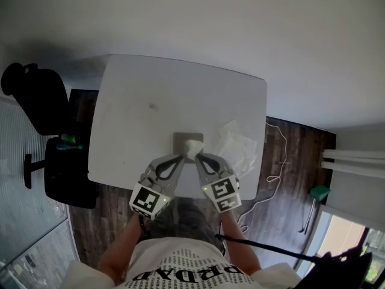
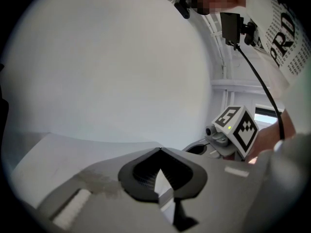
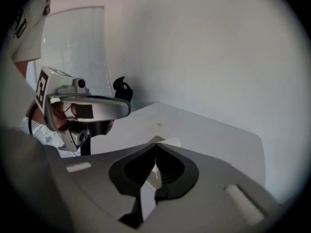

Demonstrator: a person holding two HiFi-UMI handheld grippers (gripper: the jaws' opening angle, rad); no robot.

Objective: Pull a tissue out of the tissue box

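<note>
A grey tissue box point(image 1: 180, 138) sits near the front edge of the white table point(image 1: 156, 95), with a white tissue point(image 1: 194, 147) standing out of its top. My right gripper point(image 1: 198, 158) point(image 3: 155, 144) is shut, its tips at the base of that tissue; a white corner of the tissue point(image 3: 173, 142) shows just past them. My left gripper point(image 1: 181, 157) point(image 2: 159, 150) is also shut, at the box's front edge beside the tissue; I see nothing held in it. Each gripper appears in the other's view: the right gripper point(image 2: 235, 128) and the left gripper point(image 3: 82, 106).
Loose crumpled tissues point(image 1: 238, 144) lie on the table right of the box. A black office chair point(image 1: 42, 104) stands left of the table. A white cable point(image 1: 275, 172) trails over the wooden floor at right, near a green object point(image 1: 319, 192).
</note>
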